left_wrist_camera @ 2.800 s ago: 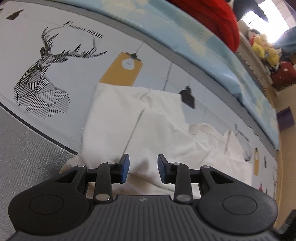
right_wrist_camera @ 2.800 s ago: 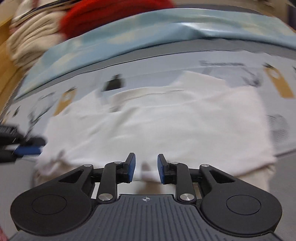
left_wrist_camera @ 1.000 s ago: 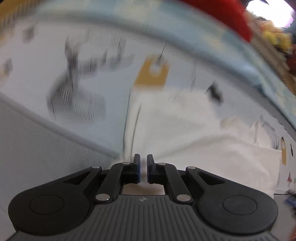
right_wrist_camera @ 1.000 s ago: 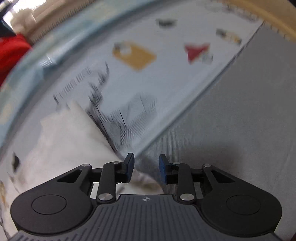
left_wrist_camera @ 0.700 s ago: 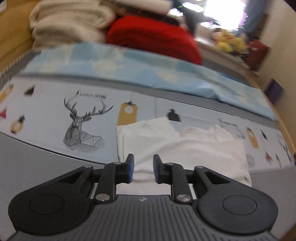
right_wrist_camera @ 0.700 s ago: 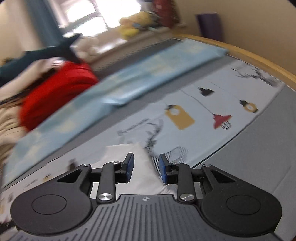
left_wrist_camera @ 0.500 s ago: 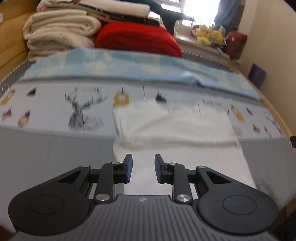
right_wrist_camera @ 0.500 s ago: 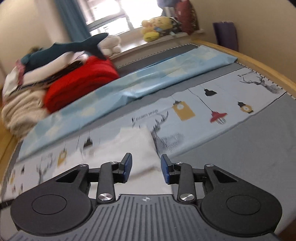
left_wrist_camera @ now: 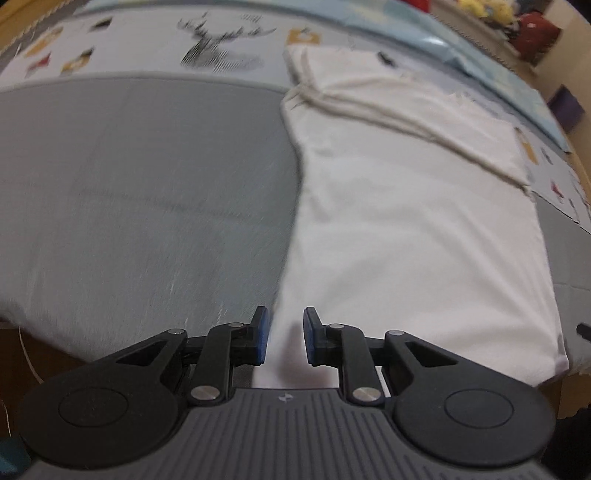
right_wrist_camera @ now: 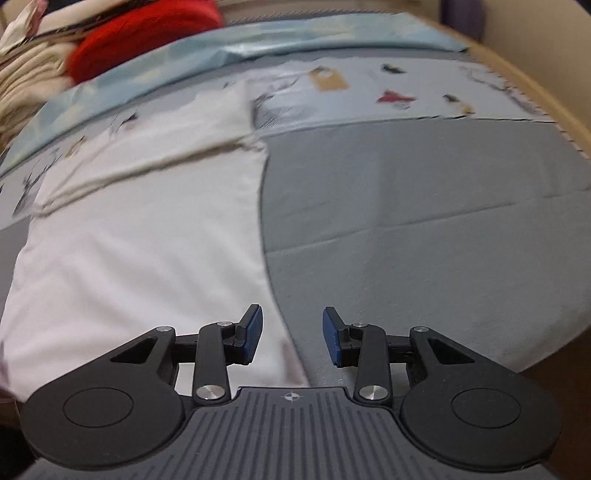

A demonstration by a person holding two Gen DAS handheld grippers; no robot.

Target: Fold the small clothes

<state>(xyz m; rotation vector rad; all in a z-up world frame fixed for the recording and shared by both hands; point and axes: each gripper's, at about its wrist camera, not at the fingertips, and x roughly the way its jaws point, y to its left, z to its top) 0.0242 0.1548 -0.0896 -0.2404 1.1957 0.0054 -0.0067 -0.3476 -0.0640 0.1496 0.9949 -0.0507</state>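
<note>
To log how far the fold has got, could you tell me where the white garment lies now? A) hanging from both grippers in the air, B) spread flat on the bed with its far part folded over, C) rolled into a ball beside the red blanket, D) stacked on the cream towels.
B: the white garment lies flat across the grey mattress, a doubled layer edge crossing its far part; neither gripper holds it.

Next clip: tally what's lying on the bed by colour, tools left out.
White: 1, the garment
Red: 1, the folded blanket
Cream: 1, the folded stack
Light blue: 1, the sheet
Grey: 1, the bedspread, whose far band is printed
Total: 5
</note>
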